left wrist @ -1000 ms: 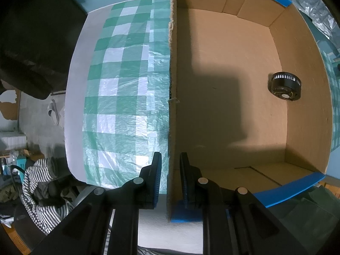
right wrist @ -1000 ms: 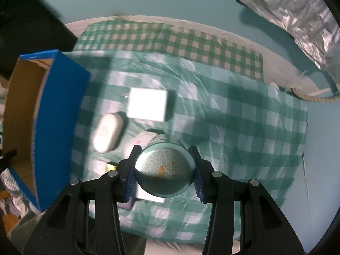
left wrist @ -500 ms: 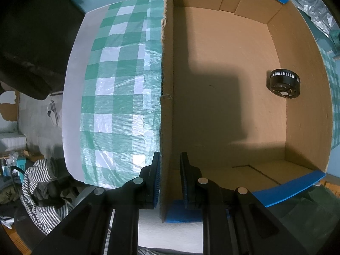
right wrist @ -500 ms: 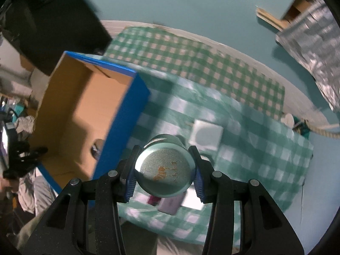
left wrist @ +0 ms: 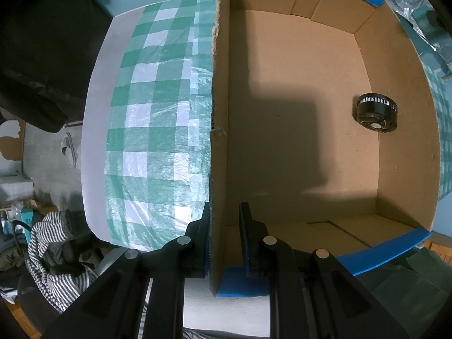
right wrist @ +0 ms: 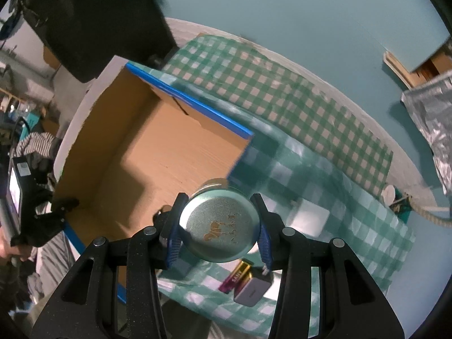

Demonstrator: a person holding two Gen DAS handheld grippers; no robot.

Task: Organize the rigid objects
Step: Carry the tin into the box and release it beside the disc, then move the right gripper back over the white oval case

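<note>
- One open cardboard box [left wrist: 296,130], brown inside with blue outer faces, sits on the desk [left wrist: 94,141] over a green-and-white checked cloth [left wrist: 158,118].
- Inside the box lies one thing: a black round part with a ribbed white-marked rim [left wrist: 375,113], near the right-hand wall in the left wrist view and apart from the other walls.
- The left tool [left wrist: 226,240] straddles the box's near left wall; one finger is outside and pressed against the cardboard, the other inside with a small gap showing, so I cannot tell whether it truly grips.
- The right tool [right wrist: 219,226] is closed on one round silver-green tin [right wrist: 220,226], its lid bearing a gold mark, held by both blue pads above the box's blue corner edge [right wrist: 240,152].
- On the cloth below the tin lie one magenta-and-gold battery [right wrist: 236,278] and, touching it, one grey block-shaped item [right wrist: 252,291].
- One white square object [right wrist: 308,217] lies blurred on the cloth to the right of the tin.
</note>
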